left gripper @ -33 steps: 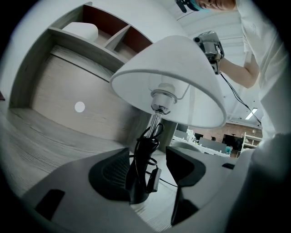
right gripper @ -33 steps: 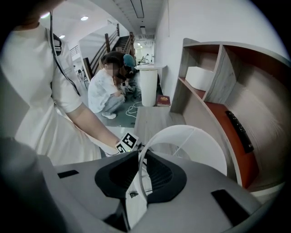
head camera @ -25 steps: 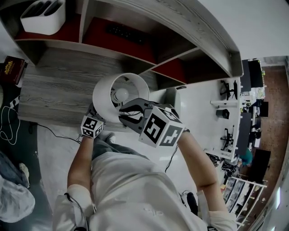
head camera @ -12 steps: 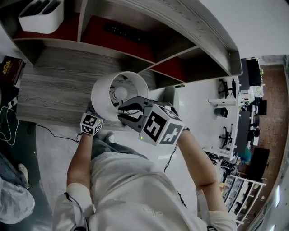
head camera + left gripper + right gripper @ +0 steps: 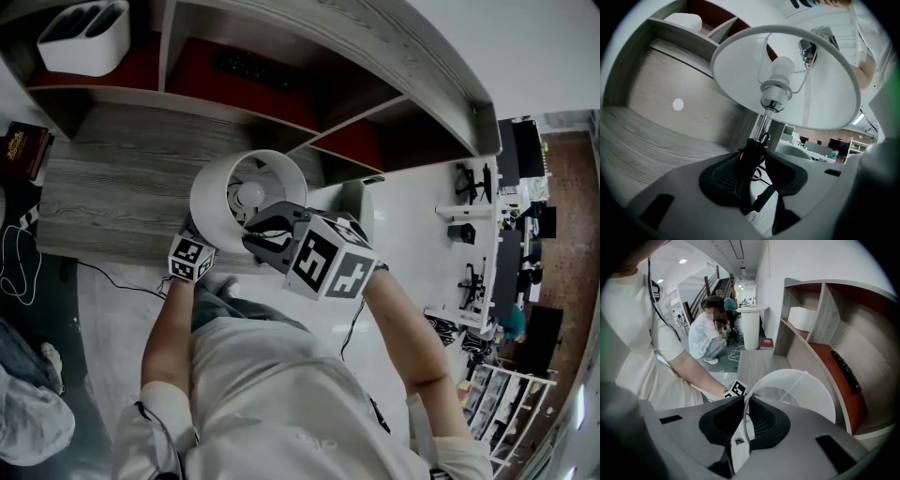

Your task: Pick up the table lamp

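- The left gripper (image 5: pixel 754 161) reaches in low and almost level at the near edge of the desk (image 5: pixel 112 187). Its jaws have just been closing and now clamp the dark lower stem of the table lamp (image 5: pixel 776 89), with the cord (image 5: pixel 761 199) looped beside them. A grip this low probably puts the lamp's weight in this hand.
- The right gripper (image 5: pixel 746 404) comes down steeply from above. Its jaws have also just been closing and now pinch the thin near rim of the white shade (image 5: pixel 806 394). This looks like a steadying hold, meant to stop the top from swinging once the lamp rises.
- The table lamp stands at the desk's near edge, straight in front of the person, with the shade's mouth facing up and the bulb (image 5: pixel 249 195) showing inside. The left gripper hides the base, so it cannot be told whether the lamp has left the wood.
- Farther off, a book (image 5: pixel 26 145) lies at the desk's left end.
- A white bin (image 5: pixel 82 33) sits in the far left shelf, well clear of the lift.
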A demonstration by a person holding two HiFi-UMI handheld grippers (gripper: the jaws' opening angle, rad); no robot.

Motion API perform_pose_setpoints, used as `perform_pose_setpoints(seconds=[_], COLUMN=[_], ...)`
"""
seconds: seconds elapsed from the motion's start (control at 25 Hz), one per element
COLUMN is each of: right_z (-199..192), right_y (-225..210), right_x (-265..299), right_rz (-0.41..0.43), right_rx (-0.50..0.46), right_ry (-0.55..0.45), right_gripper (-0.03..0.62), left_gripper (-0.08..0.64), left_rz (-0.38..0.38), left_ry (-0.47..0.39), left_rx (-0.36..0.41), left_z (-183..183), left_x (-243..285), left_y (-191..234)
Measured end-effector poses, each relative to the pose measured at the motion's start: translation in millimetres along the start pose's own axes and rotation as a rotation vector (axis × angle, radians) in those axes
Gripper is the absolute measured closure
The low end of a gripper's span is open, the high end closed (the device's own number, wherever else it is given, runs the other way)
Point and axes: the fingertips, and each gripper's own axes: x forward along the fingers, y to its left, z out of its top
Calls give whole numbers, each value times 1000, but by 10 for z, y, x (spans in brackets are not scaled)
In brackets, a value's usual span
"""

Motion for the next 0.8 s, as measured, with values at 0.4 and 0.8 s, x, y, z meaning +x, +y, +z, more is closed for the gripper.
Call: perform_pose_setpoints(seconds=[0.4, 0.8], right_z=[-58, 13], right_y=[-40, -74], right_x=[-85, -356], right_rz=[11, -18], right_rx=[32, 15], right_ry=[-45, -113], right_gripper=[537, 537], left_gripper=[459, 459], left_rz=[-4, 6], left_ry=[-52, -61], left_rx=[-33, 20], left_z=[279, 550], left_x=[-70, -88], left_y=[-53, -98])
